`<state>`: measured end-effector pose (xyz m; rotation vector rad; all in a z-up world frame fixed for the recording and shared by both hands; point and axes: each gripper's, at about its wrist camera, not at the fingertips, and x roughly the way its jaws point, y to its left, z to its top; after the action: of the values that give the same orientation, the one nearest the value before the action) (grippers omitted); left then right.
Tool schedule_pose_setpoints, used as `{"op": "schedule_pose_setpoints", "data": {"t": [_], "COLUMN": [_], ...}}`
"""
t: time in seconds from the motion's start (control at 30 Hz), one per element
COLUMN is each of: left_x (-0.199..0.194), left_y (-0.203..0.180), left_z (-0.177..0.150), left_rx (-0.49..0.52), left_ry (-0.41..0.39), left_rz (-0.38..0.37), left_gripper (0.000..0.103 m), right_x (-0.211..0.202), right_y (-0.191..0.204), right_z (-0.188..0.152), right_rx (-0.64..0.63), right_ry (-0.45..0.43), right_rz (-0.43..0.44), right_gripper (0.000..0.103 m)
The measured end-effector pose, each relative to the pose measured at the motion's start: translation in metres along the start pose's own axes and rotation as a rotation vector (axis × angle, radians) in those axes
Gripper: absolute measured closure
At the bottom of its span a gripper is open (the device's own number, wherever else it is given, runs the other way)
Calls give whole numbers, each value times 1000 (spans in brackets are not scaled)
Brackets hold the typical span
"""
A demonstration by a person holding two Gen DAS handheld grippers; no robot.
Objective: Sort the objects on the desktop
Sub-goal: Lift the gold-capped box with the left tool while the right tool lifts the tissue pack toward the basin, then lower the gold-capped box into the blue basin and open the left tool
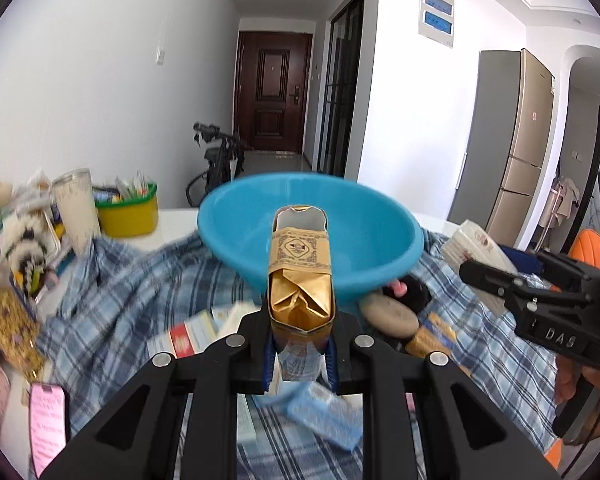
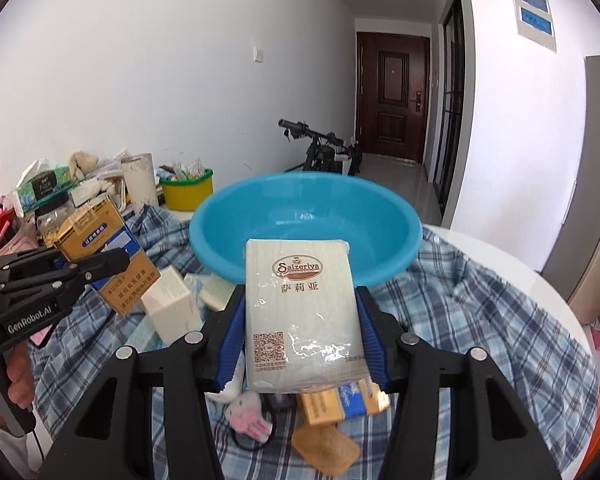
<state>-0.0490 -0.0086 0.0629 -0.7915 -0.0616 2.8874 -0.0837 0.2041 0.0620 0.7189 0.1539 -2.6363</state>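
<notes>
Left wrist view: left hand-held gripper (image 1: 299,354) pinching a gold cigarette pack (image 1: 300,272) between its blue pads, the pack pointing forward with its torn-open top toward the blue basin (image 1: 384,240).
Gold cigarette pack: raised above the plaid cloth (image 1: 140,280), its far end overlapping the basin's near rim in this view; whether it touches the rim cannot be told.
Blue basin: sits on the plaid cloth, its inside bare where visible.
Under the pack: small boxes (image 1: 192,332) lie blurred on the cloth, with a tan oval pad (image 1: 388,314) to the right.
Right side: right hand-held gripper (image 1: 540,300) enters from the edge, with a tissue packet (image 1: 476,248) in its grip.
Far left: yellow tub (image 1: 128,212) and a white tumbler (image 1: 76,208) stand on the white bench (image 1: 172,224) beyond the cloth.

Right wrist view: right hand-held gripper (image 2: 300,344) clamped on the tissue packet (image 2: 302,312), blue pads pressing both long sides, printed face up.
Tissue packet: held above the cloth, its far edge over the near rim of the blue basin (image 2: 380,232).
Left hand-held gripper (image 2: 100,268): comes in from the left edge, pinching the gold cigarette pack (image 2: 96,236) near the basin's left side.
Below the packet: gold and blue box (image 2: 340,400), tan oval pad (image 2: 326,450) and a white plush toy (image 2: 248,416) lie on the plaid cloth (image 2: 480,312).
Beside the basin: cream box (image 2: 172,308) stands tilted on the cloth.
</notes>
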Motion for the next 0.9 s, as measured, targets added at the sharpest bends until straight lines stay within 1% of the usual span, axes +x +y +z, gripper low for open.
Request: {"op": "schedule_pose_setpoints", "data": {"t": [0.07, 0.2, 0.27, 0.37, 0.47, 0.53, 0.73, 0.9], "left_x": [3, 17, 27, 44, 57, 64, 89, 113], "left_y": [-1, 3, 8, 15, 18, 19, 18, 20], "left_z": [10, 29, 39, 57, 76, 89, 126, 139], "left_rx": [12, 4, -6, -19, -11, -8, 16, 28], "left_ry": [-14, -34, -27, -15, -14, -12, -32, -39], "left_rz": [3, 4, 7, 16, 35, 32, 29, 33], "left_gripper": [82, 82, 82, 82, 82, 82, 82, 82], "right_x": [3, 13, 21, 34, 44, 50, 70, 84], "right_y": [-3, -8, -7, -3, -2, -3, -15, -25], "right_z": [13, 35, 48, 70, 88, 98, 119, 125], "right_rx": [-1, 0, -3, -35, -48, -50, -36, -32], "right_ry": [-17, -50, -53, -54, -57, -61, -61, -60], "right_rz": [5, 32, 56, 57, 67, 66, 56, 32], "right_gripper": [53, 53, 53, 53, 53, 53, 53, 53]}}
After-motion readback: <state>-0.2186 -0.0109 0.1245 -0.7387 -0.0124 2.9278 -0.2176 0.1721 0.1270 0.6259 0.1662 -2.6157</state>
